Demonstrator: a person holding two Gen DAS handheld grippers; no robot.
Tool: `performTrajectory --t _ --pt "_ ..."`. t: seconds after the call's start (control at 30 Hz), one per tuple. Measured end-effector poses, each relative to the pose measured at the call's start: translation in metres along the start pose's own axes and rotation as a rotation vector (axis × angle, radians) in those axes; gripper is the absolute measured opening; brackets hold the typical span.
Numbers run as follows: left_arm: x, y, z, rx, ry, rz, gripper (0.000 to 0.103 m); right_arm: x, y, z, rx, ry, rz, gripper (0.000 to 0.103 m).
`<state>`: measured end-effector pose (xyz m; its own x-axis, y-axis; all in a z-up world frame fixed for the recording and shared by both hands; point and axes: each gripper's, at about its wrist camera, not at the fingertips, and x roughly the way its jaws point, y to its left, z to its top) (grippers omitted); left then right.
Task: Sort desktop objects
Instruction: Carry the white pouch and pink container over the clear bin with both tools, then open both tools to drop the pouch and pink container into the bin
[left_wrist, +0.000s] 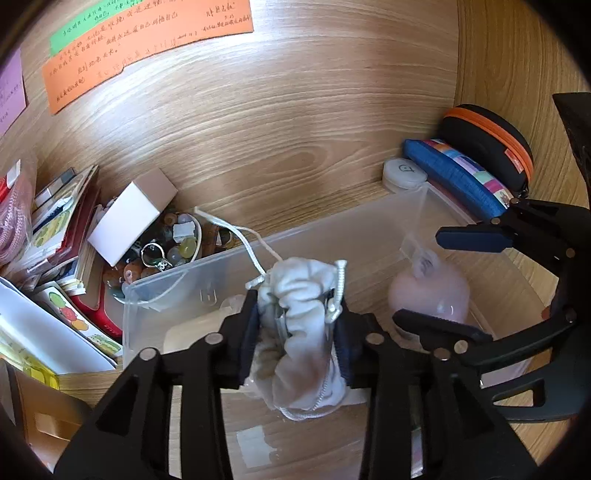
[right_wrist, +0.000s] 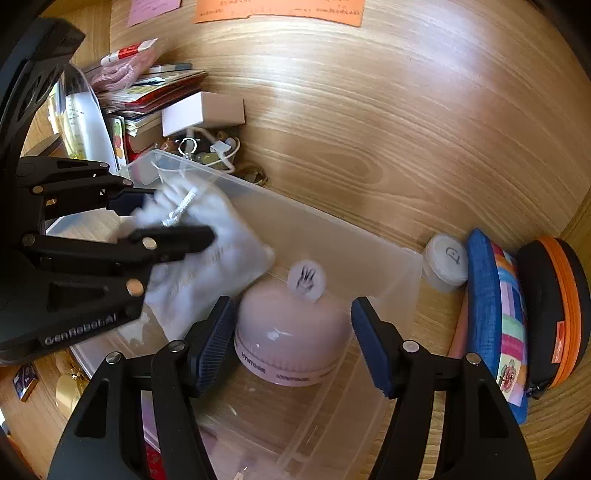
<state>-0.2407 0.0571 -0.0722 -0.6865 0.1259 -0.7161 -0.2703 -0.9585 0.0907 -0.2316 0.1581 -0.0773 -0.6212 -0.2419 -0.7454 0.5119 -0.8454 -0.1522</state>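
My left gripper (left_wrist: 297, 314) is shut on a white drawstring pouch (left_wrist: 303, 332) and holds it over the clear plastic bin (left_wrist: 332, 229). The pouch also shows in the right wrist view (right_wrist: 207, 258), clamped in the left gripper (right_wrist: 173, 218) above the bin's left part. My right gripper (right_wrist: 293, 339) is open, its blue pads on either side of a pink domed gadget (right_wrist: 291, 332) that sits inside the bin (right_wrist: 388, 269). The jaws are apart from the gadget. In the left wrist view the right gripper (left_wrist: 439, 277) is open around the pink gadget (left_wrist: 430, 291).
A bowl of small trinkets (left_wrist: 173, 243) and a white box (left_wrist: 133, 218) sit left of the bin beside a stack of booklets (left_wrist: 55, 229). A white round jar (right_wrist: 445, 262), a blue pencil case (right_wrist: 495, 317) and a black-orange case (right_wrist: 557, 306) lie at the right. Coloured notes (left_wrist: 147, 44) hang on the wooden wall.
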Motion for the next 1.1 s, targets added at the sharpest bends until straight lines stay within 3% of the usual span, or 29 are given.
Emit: performTrajectory --t 0.1,0.2,0.3,0.43,0.57,0.6,0.67,0.73,0.8,1.1 --pt "-0.005 0.002 0.002 -0.006 -0.016 -0.008 0.045 -0.001 -0.002 0.0 0.006 -0.002 0.009 0.063" --pt "-0.013 0.005 0.002 -0.015 -0.047 0.013 0.064 -0.006 -0.006 0.0 0.023 -0.019 0.035 0.065" --pt "-0.021 0.01 0.005 -0.028 -0.072 0.005 0.065 -0.017 -0.014 0.002 0.066 -0.064 0.091 0.072" --pt "-0.031 0.015 0.008 -0.053 -0.095 -0.002 0.077 -0.041 -0.028 0.005 0.162 -0.175 0.197 0.085" --pt "-0.047 0.022 0.011 -0.089 -0.115 0.012 0.085 -0.062 -0.031 0.005 0.178 -0.277 0.235 0.09" --pt "-0.053 0.023 0.011 -0.101 -0.122 0.024 0.092 -0.065 -0.031 0.004 0.176 -0.293 0.232 0.095" --pt "-0.065 0.026 0.01 -0.12 -0.14 0.045 0.095 -0.071 -0.032 0.002 0.197 -0.349 0.247 0.102" --pt "-0.077 0.031 0.006 -0.127 -0.148 0.064 0.095 -0.076 -0.036 -0.002 0.248 -0.393 0.313 0.103" --pt "-0.09 0.034 0.002 -0.139 -0.159 0.089 0.095 -0.077 -0.036 -0.001 0.285 -0.369 0.346 0.103" --pt "-0.145 0.042 -0.029 -0.182 -0.212 0.143 0.098 -0.098 -0.022 -0.011 0.315 -0.279 0.136 0.103"
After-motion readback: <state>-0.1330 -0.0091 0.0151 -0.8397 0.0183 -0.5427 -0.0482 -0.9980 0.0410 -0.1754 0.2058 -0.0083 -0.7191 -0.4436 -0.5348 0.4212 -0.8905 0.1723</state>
